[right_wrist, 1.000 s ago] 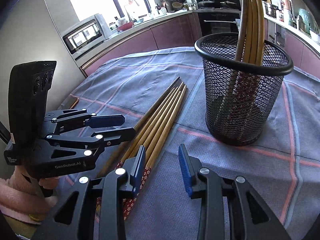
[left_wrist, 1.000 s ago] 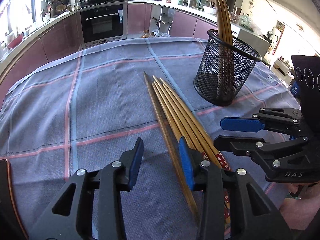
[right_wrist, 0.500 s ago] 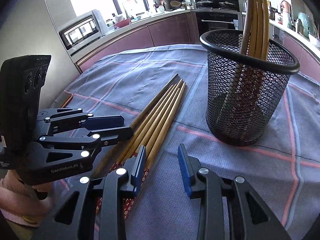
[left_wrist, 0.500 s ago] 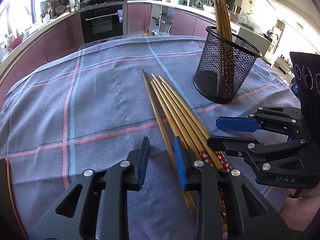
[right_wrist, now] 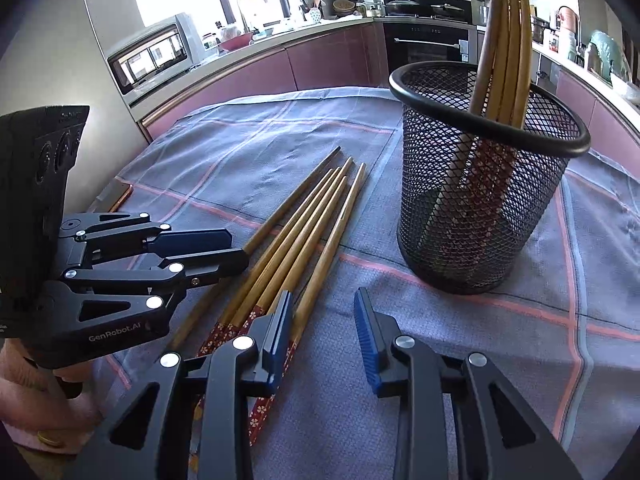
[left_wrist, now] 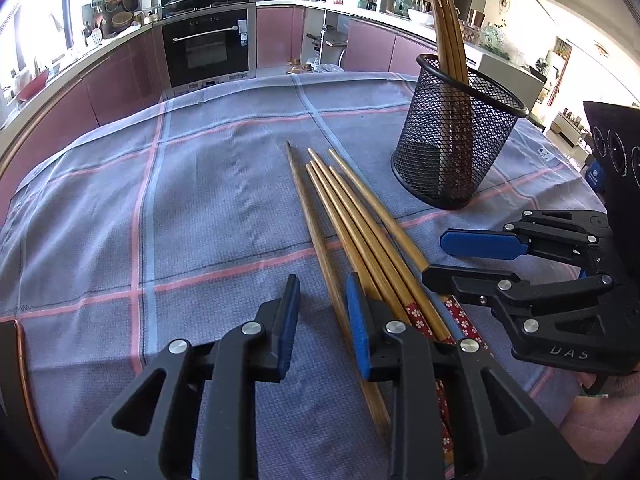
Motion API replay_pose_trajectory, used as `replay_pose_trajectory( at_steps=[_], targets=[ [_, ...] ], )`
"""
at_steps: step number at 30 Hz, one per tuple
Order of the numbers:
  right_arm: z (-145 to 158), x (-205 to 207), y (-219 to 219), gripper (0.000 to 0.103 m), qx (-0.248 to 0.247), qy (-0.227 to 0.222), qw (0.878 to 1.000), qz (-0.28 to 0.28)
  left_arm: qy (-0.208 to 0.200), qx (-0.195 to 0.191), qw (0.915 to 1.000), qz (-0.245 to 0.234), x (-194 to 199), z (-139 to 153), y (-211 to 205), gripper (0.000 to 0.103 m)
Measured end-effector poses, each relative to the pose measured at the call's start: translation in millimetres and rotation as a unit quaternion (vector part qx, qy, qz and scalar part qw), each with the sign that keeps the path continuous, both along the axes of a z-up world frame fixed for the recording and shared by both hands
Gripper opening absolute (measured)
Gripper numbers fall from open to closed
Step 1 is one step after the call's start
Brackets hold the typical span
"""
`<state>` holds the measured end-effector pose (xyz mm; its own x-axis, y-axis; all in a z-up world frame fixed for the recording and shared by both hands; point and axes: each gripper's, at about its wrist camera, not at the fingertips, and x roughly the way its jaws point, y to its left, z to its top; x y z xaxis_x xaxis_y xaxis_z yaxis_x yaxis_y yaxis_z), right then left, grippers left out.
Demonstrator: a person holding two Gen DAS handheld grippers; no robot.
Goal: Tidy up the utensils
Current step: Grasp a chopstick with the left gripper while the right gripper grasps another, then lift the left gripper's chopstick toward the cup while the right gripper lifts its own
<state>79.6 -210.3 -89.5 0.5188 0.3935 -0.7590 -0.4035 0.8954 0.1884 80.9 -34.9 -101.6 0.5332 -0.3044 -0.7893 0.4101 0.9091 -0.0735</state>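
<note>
Readable text from my end: "GenRobot.AI" on the left tool (right_wrist: 236,250) body, "DAS" on the right tool (left_wrist: 434,258) body (both white on black plastic, blue ribbed pads). Five loose chopsticks (left_wrist: 352,220) lie side by side on the tabletop cloth (left_wrist: 200,208), a grey-blue woven fabric with pink and pale blue stripes. Sticks are round, golden-brown wood tapering to thin tips; most have red handle ends with small white flowers. Left tool's jaws have just been closing: narrow gap, the leftmost stick runs between the pads, but no pad is pressing on it, so released. Right tool is also released, nothing between its pads, just right of the bundle. Black wire-mesh cup (right_wrist: 480,200) stands upright beyond the sticks, holding more chopsticks (right_wrist: 504,40) tips-up.
</note>
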Motion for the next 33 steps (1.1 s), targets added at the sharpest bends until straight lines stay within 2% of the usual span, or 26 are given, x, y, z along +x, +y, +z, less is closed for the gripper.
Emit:
replay_pose_trajectory(
  at_steps=[9, 13, 17, 21, 27, 33],
  targets=[
    [-1, 13, 10, 0.028, -0.013, -0.008, 1.0, -0.007, -0.001, 0.011, 0.9999, 0.002, 20, -1, -7, 0.025],
    [-1, 18, 11, 0.024, -0.011, -0.008, 1.0, -0.014, -0.002, 0.014, 0.9999, 0.005, 26, -2, -10, 0.018],
    [-2, 20, 6, 0.012, 0.004, -0.003, 1.0, -0.027, 0.001, 0.004, 0.9998, 0.017, 27, -2, -9, 0.011],
    [-3, 20, -4, 0.006, 0.028, 0.004, 0.999, -0.043, 0.005, -0.011, 0.9995, 0.028, 25, -2, -5, 0.009],
    [2, 14, -17, 0.006, 0.058, -0.004, 0.997, -0.056, 0.005, -0.035, 0.9988, 0.033, 16, 4, 4, 0.008],
    [9, 5, -15, 0.006, 0.079, -0.007, 0.997, -0.018, 0.01, -0.044, 0.9988, 0.018, 5, 6, 6, 0.008]
  ],
)
